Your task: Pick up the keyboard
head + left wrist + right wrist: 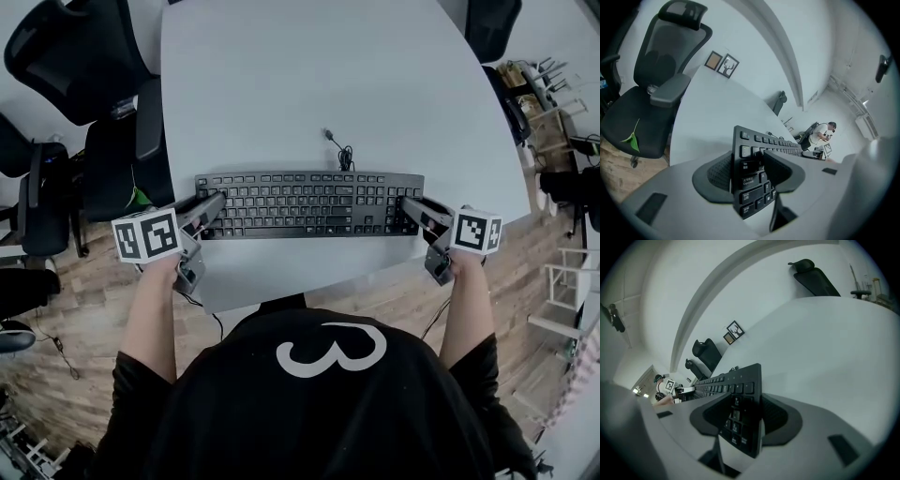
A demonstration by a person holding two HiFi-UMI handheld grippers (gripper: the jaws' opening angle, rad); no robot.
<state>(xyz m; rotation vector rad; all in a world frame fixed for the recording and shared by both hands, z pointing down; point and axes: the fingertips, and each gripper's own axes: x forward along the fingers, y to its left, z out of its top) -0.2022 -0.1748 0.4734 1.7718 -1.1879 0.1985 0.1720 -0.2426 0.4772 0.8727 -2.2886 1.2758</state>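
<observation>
A black full-size keyboard (309,202) lies across the white table (300,75), close to its front edge. My left gripper (214,208) has its jaws closed over the keyboard's left end. In the left gripper view one pad sits on the keys and the other under the keyboard (751,186). My right gripper (410,208) clamps the right end the same way, and in the right gripper view the keyboard (736,385) is wedged between both pads. Whether the keyboard is off the table I cannot tell.
The keyboard's cable (339,150) coils on the table just behind it. Black office chairs (84,56) stand at the table's left side, and another chair (492,23) at the far right. Wood floor and clutter lie to the right.
</observation>
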